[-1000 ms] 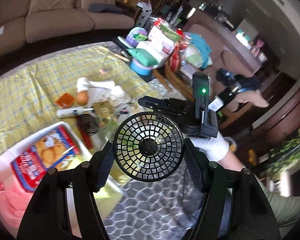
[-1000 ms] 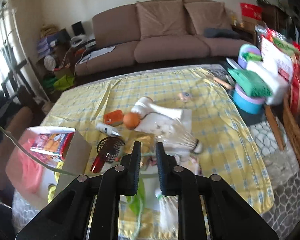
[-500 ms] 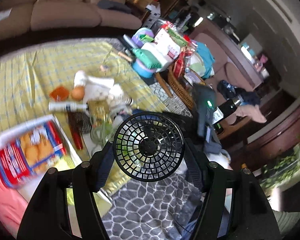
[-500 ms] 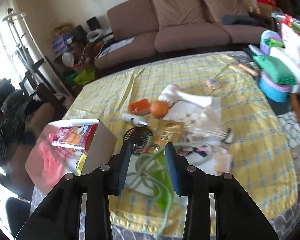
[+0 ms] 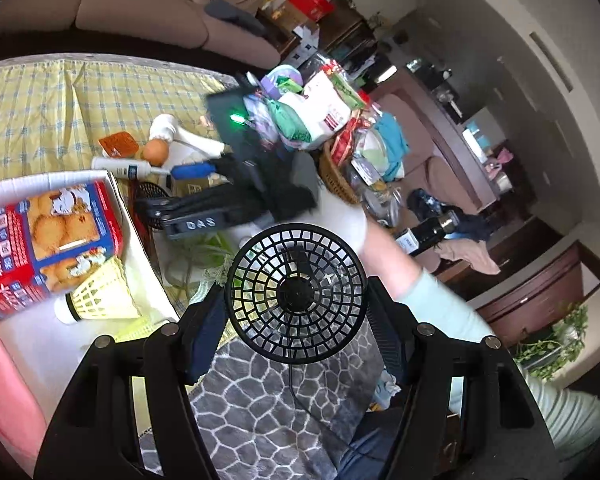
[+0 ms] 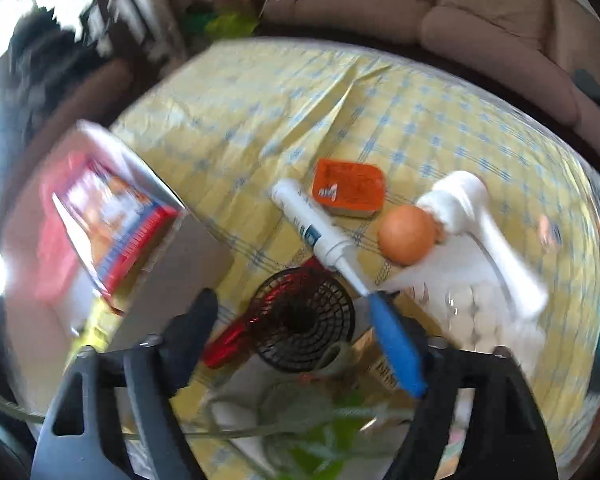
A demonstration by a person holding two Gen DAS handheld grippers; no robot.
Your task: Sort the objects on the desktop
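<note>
Your left gripper is clamped on a round black mesh fan head, held over the grey patterned rug, off the table's near edge.

Your right gripper has its fingers spread wide, nothing between them. It hangs above a second black fan with a red handle lying on the yellow checked tablecloth.

Landmark: that red-handled fan.
- White tube just beyond it, angled.
- Orange packet past the tube.
- Orange ball beyond and to the right, against a white brush-like tool.
- White box to the left, holding a biscuit packet and a yellow shuttlecock.

Right view is motion-blurred.
</note>
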